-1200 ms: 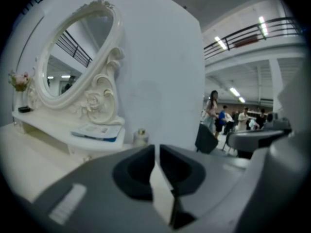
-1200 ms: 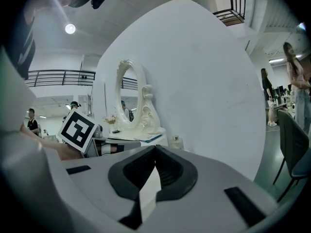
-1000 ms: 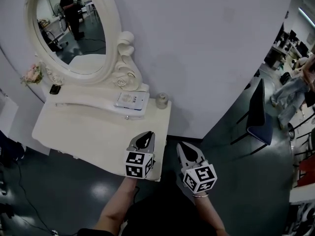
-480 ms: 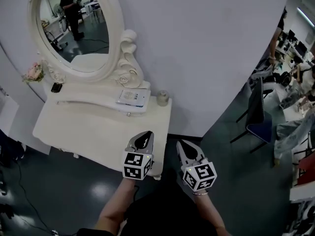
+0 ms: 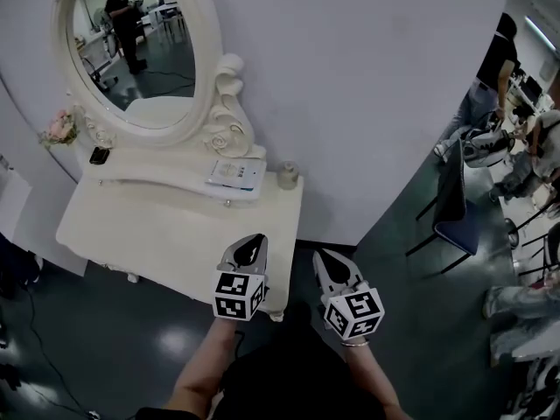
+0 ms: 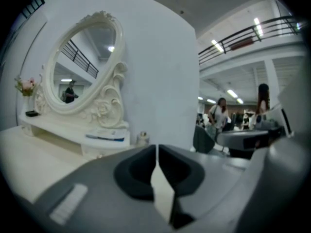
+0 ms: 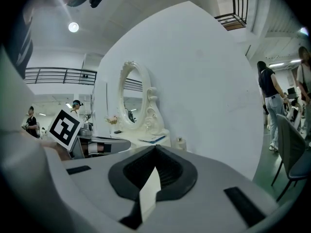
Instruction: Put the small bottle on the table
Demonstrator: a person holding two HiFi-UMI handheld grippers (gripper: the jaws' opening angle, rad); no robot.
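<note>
Nearest to me, my forearms (image 5: 210, 366) ran up to the two tongs, each with its marker cube. My left gripper (image 5: 249, 245) hung over the front right corner of the white dressing table (image 5: 131, 234). Its jaws were pressed together and held nothing. My right gripper (image 5: 335, 263) was just beside it, off the table's edge and over the dark floor (image 5: 411, 322). Its jaws were likewise closed and empty.

Past the bare table top, a low raised shelf (image 5: 149, 180) ran along the back. A flat white and blue booklet (image 5: 236, 173) lay on its right end. The small bottle (image 5: 288, 175) stood upright just right of that booklet, at the table's back right corner and near the wall, well apart from both tongs. It also showed beyond my left jaws in the left gripper view (image 6: 142, 138) and beyond my right jaws in the right gripper view (image 7: 181, 143).

Further left on the shelf sat a small dark object (image 5: 99, 156) and some pink flowers (image 5: 59, 128). Behind them rose the oval mirror (image 5: 140, 51) in its carved white frame. Far to the right stood a dark chair (image 5: 457, 201), with several people (image 5: 490, 103) beyond it.
</note>
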